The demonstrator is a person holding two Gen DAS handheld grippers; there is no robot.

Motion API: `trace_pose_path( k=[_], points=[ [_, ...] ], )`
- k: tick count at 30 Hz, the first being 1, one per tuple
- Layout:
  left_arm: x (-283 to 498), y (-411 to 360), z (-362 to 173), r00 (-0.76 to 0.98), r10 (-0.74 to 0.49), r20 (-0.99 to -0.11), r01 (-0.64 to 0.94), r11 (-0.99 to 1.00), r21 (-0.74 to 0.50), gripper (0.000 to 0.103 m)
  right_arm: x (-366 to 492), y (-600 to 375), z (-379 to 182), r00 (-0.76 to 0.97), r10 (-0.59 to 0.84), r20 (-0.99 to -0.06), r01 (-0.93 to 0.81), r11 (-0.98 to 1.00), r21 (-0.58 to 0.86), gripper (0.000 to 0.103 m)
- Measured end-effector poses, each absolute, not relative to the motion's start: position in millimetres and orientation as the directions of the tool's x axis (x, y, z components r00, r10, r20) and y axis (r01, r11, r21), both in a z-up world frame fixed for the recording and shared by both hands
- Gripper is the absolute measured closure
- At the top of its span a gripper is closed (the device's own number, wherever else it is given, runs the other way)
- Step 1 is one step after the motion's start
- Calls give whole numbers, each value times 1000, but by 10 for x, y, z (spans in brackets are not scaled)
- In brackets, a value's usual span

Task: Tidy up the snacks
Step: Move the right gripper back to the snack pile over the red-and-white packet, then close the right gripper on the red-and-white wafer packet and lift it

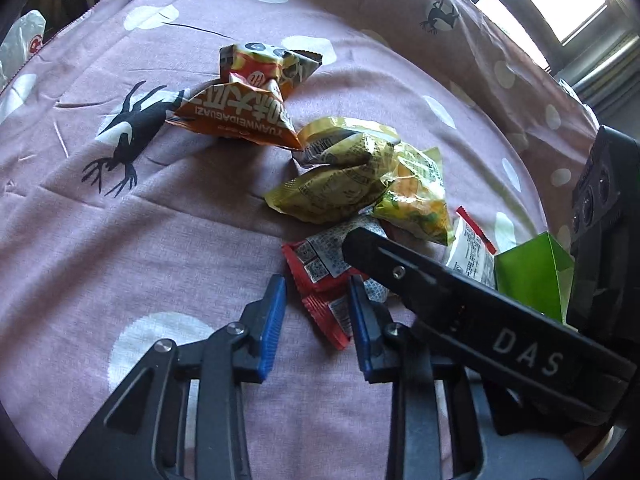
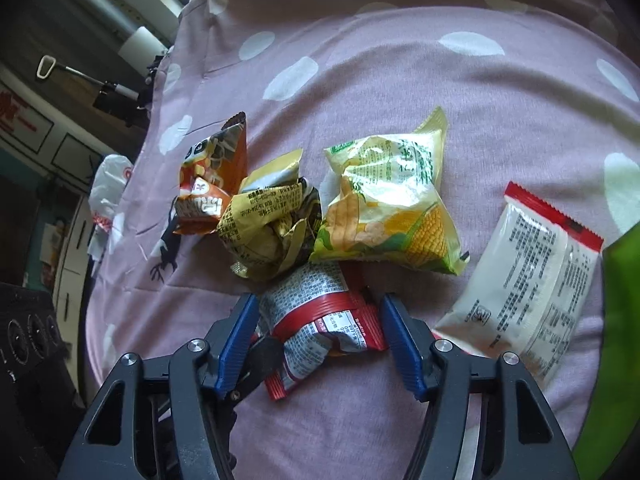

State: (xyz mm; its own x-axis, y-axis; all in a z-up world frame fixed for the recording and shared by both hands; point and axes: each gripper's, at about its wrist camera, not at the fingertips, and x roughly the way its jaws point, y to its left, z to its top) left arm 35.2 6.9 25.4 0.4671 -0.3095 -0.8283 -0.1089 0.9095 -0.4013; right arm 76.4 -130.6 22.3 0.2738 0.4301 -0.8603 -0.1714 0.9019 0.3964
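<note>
Several snack packets lie on a pink dotted cloth. Red-and-white packets lie between the open pads of my right gripper, which straddles them; the same red packets lie just ahead of my open left gripper, whose right pad is at their edge. Beyond lie a corn-print yellow bag, crumpled yellow packets and orange packets. A white packet with a red edge lies to the right. In the left wrist view the right gripper's black body crosses over the pile.
A green box stands at the right edge, also in the right wrist view. The cloth rises into a fold at the back. A white plastic bag lies off the cloth's left edge.
</note>
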Motion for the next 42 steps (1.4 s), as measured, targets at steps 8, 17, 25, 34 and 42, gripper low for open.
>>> trace_pose_path(
  k=[8, 17, 25, 34, 42],
  points=[
    [309, -30, 311, 436, -308, -846, -43, 931, -362, 72, 594, -1355, 290, 224, 496, -839, -163, 868, 469, 44],
    [319, 82, 291, 403, -352, -845, -116, 896, -429, 57, 709, -1413, 280, 326, 406, -854, -117, 914, 390, 44],
    [336, 19, 289, 424, -344, -838, -111, 898, -425, 49, 827, -1376, 159, 278, 496, -823, -173, 868, 465, 40],
    [311, -111, 316, 470, -249, -847, -56, 949, -310, 52, 690, -1259, 183, 219, 510, -832, -197, 858, 474, 42],
    [223, -206, 440, 507, -230, -831, 23, 967, -254, 53, 575, -1319, 243, 233, 496, -836, -164, 868, 469, 42]
  ],
)
